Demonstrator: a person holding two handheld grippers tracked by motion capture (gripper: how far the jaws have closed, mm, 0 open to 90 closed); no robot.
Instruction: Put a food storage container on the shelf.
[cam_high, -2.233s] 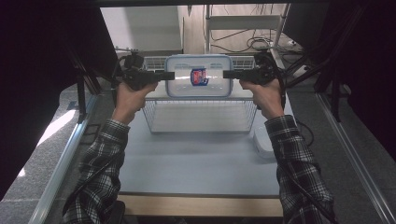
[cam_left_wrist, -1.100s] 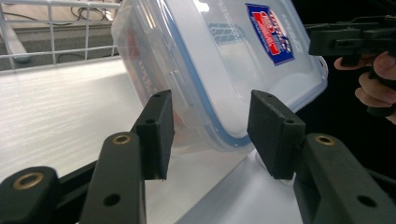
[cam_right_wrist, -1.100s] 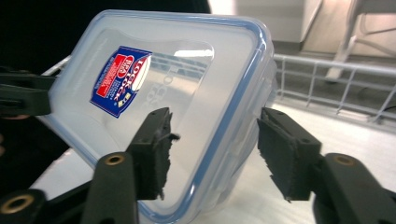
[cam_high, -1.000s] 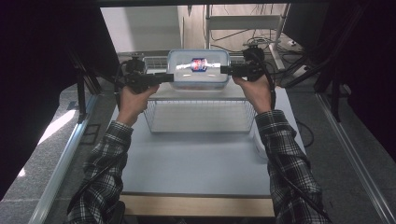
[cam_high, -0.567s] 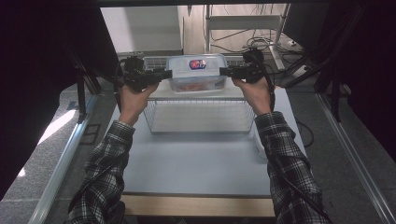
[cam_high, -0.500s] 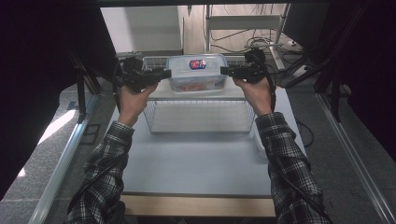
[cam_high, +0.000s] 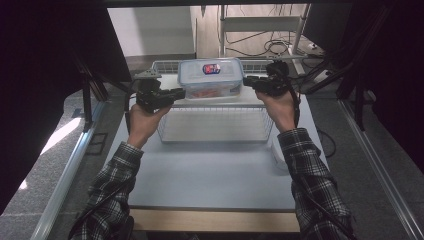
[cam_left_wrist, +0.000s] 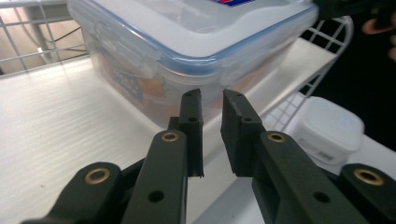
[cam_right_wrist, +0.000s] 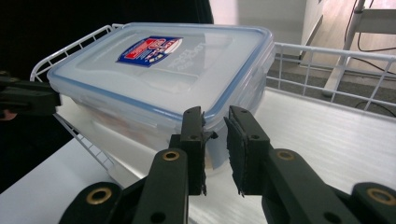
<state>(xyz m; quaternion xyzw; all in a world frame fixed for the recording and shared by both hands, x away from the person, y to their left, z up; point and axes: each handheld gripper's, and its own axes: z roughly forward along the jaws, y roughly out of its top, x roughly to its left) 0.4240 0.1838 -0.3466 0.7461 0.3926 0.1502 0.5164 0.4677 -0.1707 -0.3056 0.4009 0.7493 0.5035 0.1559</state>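
The lidded plastic box (cam_high: 211, 79) sits in the upper middle of the high view, resting on the white top of the wire rack (cam_high: 215, 131) at the far end of the desk (cam_high: 210, 175). The left gripper (cam_high: 175, 94) is just off the box's left end and the right gripper (cam_high: 248, 81) just off its right end, each with a small gap to the box wall. In the left gripper view the box (cam_left_wrist: 187, 51) fills the upper frame, the gripper (cam_left_wrist: 212, 135) below its corner, with bare white shelf open to the lower left and the rack's wire edge close at the right; a small white tub (cam_left_wrist: 331, 128) stands on the desk beyond that edge. In the right gripper view the gripper (cam_right_wrist: 215, 149) points at the near corner of the box (cam_right_wrist: 163, 70), with open shelf at the right up to the wire rail at the back. Both pairs of jaws have just been closing and now stand narrow, released, with nothing between them and no pad on the box. Compared with the frame a second ago, the box has gone from being carried between the grippers to standing on the shelf, and both grippers have let go and drawn slightly away from its ends.
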